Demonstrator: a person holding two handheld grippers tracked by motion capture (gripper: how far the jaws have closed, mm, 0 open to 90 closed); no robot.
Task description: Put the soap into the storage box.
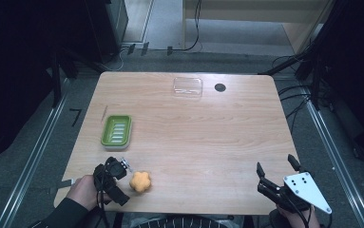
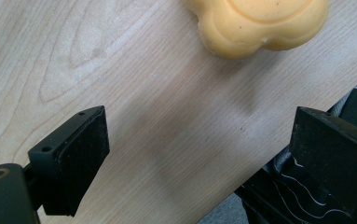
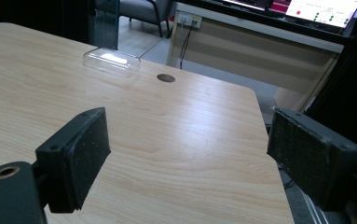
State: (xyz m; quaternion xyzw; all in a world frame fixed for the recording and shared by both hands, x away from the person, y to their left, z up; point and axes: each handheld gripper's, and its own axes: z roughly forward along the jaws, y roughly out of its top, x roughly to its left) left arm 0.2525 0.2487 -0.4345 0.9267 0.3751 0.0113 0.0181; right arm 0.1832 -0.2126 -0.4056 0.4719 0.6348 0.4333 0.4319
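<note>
soap: orange flower-shaped soap point(image 1: 140, 181) lies loose on the tabletop point(image 1: 208, 142), near the green soap dish point(image 1: 116, 130), not in it yet
left hand-held gripper point(image 1: 122, 167): spread, just beside my soap, nothing pinched
right hand-held gripper point(image 1: 277, 171): spread and idle, well away from the soap

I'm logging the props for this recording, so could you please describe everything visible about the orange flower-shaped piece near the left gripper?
The orange flower-shaped piece is a small, smooth, matte block with rounded lobes and a raised centre, looking like soap. It lies flat on the wooden table near its front edge. The left gripper, jaws open, is just beside it; nothing touches it.
</note>
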